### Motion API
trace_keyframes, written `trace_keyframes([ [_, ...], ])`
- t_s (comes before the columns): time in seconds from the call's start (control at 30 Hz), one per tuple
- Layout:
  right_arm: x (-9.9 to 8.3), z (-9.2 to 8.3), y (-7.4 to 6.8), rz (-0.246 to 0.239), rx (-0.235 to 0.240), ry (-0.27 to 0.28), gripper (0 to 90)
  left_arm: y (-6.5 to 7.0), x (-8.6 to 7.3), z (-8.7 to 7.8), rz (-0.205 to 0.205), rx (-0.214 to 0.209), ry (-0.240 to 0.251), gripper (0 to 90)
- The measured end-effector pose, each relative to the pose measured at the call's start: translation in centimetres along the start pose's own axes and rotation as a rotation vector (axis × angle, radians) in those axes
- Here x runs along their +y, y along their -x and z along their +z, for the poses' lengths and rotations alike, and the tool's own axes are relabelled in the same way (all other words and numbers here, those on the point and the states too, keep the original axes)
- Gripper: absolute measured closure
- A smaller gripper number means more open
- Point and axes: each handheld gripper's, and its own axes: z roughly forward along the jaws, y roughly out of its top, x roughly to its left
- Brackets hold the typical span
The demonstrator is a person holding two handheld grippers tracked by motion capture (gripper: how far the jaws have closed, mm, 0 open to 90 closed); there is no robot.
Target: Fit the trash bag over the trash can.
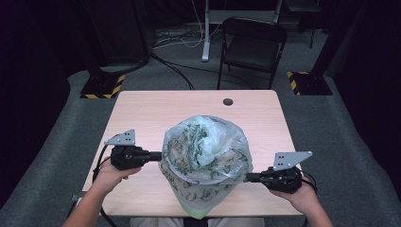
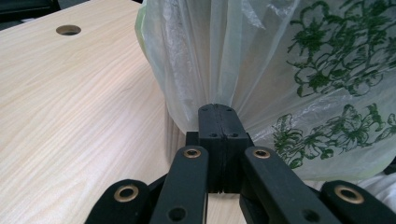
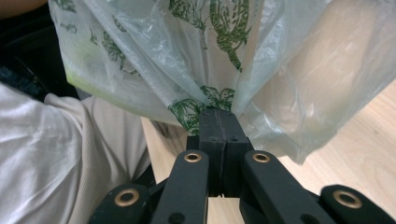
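A thin translucent plastic bag (image 1: 205, 151) printed with green flowers sits on the near half of the light wooden table (image 1: 142, 113), puffed up and open at the top, its lower edge hanging past the table's front edge toward the person's lap. The left tongs (image 1: 160, 155) reach in from the left and are pressed together on the bag's left side — in the left gripper view the two black jaws meet with the film (image 2: 280, 70) gathered into pleats between their tips (image 2: 218, 112). The right tongs (image 1: 247, 178) come in from the right, nearer the table's front edge, and are likewise clamped on the bag's right side; the right gripper view shows the plastic (image 3: 187, 60) bunched at the closed tips (image 3: 218, 115), with the person's white clothing (image 3: 51, 158) below and to the left. A round hole (image 1: 228, 101) sits near the table's far edge, well apart from the bag. Beyond the table a dark folding chair (image 1: 253, 45) stands on the grey floor.
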Motion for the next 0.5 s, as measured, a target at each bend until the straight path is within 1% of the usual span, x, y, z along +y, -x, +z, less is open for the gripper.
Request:
trace_keyframes([
  [0.07, -0.2, -0.1, 0.0, 0.003, -0.003, 0.000, 90.0, -0.1, 0.0, 0.0, -0.001, 0.001, 0.000, 90.0],
  [0.17, -0.4, -0.3, 0.1, 0.010, -0.025, 0.010, 90.0, -0.1, 0.1, 0.0, -0.004, 0.003, 0.002, 89.9],
  [0.27, -0.4, -0.4, 0.3, 0.017, -0.053, 0.015, 90.0, 0.0, 0.3, 0.0, 0.012, -0.006, 0.005, 89.4],
  [0.3, -0.5, -0.4, 0.4, 0.018, -0.062, 0.014, 90.0, 0.0, 0.4, -0.2, 0.017, 0.004, 0.012, 88.2],
  [0.33, -0.5, -0.5, 0.5, 0.022, -0.076, 0.018, 86.5, 0.0, 0.5, -0.4, 0.013, 0.010, 0.017, 84.4],
  [0.37, -0.5, -0.6, 0.5, 0.025, -0.086, 0.024, 79.4, 0.0, 0.6, -0.6, 0.008, 0.011, 0.023, 80.8],
  [0.4, -0.4, -0.7, 0.6, 0.034, -0.090, 0.031, 75.8, 0.0, 0.8, -0.9, 0.006, 0.012, 0.034, 76.7],
  [0.43, -0.4, -1.0, 0.6, 0.042, -0.082, 0.046, 71.9, 0.0, 1.0, -1.2, 0.003, 0.014, 0.046, 73.2],
  [0.5, 0.0, -1.9, 0.4, 0.039, -0.066, 0.097, 65.5, 0.1, 1.5, -1.9, 0.004, 0.029, 0.072, 66.9],
])
